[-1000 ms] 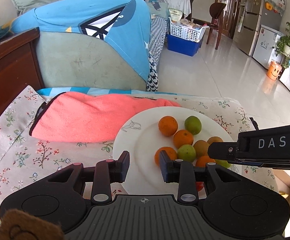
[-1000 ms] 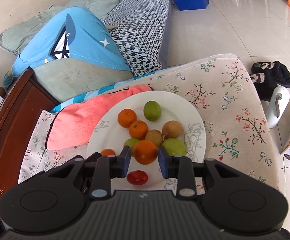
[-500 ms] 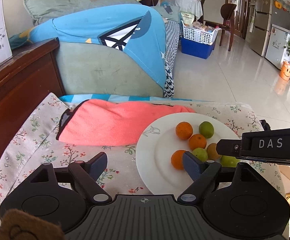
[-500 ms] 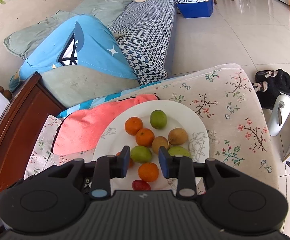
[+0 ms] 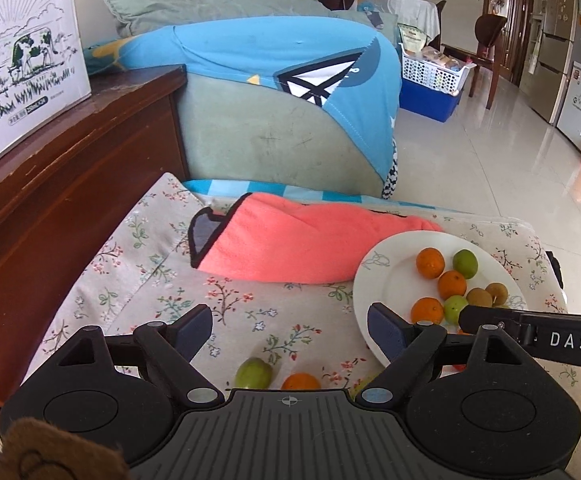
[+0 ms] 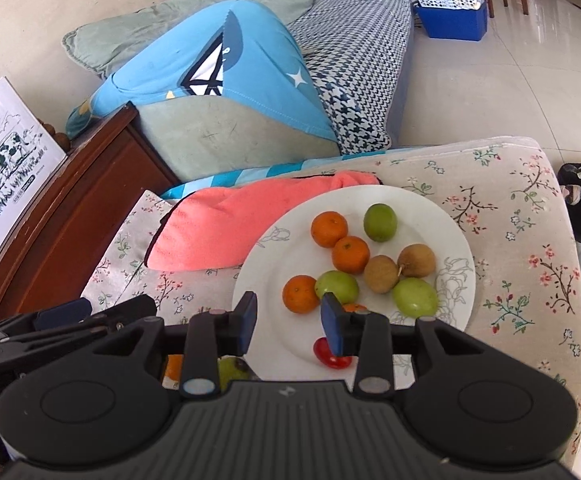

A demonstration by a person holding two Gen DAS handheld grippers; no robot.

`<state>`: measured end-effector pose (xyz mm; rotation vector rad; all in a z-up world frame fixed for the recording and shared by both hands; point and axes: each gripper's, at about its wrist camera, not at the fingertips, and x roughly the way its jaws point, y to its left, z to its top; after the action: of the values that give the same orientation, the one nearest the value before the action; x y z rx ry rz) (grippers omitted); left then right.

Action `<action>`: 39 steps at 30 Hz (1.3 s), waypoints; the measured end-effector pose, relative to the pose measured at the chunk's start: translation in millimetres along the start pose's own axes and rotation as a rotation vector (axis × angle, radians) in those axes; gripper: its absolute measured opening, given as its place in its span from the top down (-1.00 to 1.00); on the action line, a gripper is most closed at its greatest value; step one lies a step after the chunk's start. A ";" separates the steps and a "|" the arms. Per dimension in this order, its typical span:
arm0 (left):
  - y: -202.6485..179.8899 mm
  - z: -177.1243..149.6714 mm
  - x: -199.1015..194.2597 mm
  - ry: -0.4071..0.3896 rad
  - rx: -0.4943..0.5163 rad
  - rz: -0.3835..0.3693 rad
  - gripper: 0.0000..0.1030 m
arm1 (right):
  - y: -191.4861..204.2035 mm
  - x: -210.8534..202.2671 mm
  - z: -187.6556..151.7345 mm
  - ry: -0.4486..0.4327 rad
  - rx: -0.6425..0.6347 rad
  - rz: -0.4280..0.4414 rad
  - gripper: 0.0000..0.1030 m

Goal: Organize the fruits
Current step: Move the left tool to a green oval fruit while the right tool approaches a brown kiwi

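The left gripper is standing with its jaws spread and opening a shade more, nothing between them; just below the gap a green fruit and an orange are lying loose on the floral cloth, off the plate (probably because sorting is only half done). The right gripper is easing its narrow jaws apart over the near rim of the white plate, gripping nothing, a red fruit sitting just under its right finger. Beyond the tips the remaining oranges, green and brown fruits are clustering mid-plate, presumably awaiting grouping.
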<state>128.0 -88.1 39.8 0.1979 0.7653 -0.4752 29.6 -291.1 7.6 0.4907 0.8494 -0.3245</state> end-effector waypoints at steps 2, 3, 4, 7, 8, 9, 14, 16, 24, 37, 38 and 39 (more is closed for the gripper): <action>11.6 0.3 -2.9 0.000 -0.027 0.000 -0.68 | 6.0 1.5 -2.9 0.011 -0.038 0.018 0.28; 16.4 0.5 -3.5 -0.002 -0.040 0.004 -0.68 | 8.8 2.8 -4.6 0.020 -0.052 0.034 0.28; 21.5 0.3 -3.2 -0.004 -0.057 0.013 -0.68 | 11.6 3.8 -6.7 0.031 -0.065 0.050 0.28; 32.0 -1.8 0.0 0.018 -0.094 0.030 -0.68 | 23.2 8.5 -15.3 0.059 -0.130 0.086 0.28; 35.9 -2.5 0.5 0.024 -0.107 0.033 -0.68 | 26.9 9.8 -18.0 0.064 -0.153 0.092 0.28; 38.5 -2.9 0.1 0.024 -0.116 0.035 -0.68 | 31.7 11.6 -21.9 0.070 -0.181 0.099 0.28; 47.6 -5.2 1.0 0.038 -0.139 0.049 -0.68 | 49.9 18.6 -37.6 0.110 -0.273 0.149 0.29; 50.1 -5.8 3.7 0.048 -0.150 0.051 -0.68 | 57.8 22.0 -44.6 0.122 -0.315 0.163 0.29; 58.0 -13.2 29.7 0.119 -0.193 0.064 -0.68 | 72.9 35.0 -57.8 0.148 -0.402 0.151 0.29; 51.3 -20.7 61.8 0.144 -0.146 0.046 -0.65 | 84.8 53.5 -68.9 0.171 -0.470 0.099 0.29; 51.8 -21.5 63.7 0.149 -0.146 0.049 -0.63 | 84.3 54.6 -69.4 0.172 -0.468 0.093 0.29; 52.5 -22.3 65.8 0.157 -0.147 0.049 -0.63 | 84.0 56.4 -69.7 0.177 -0.466 0.089 0.29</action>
<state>180.4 -56.8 -22.4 0.1176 0.9428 -0.3577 59.2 -187.6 -51.7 0.1223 1.0361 0.0047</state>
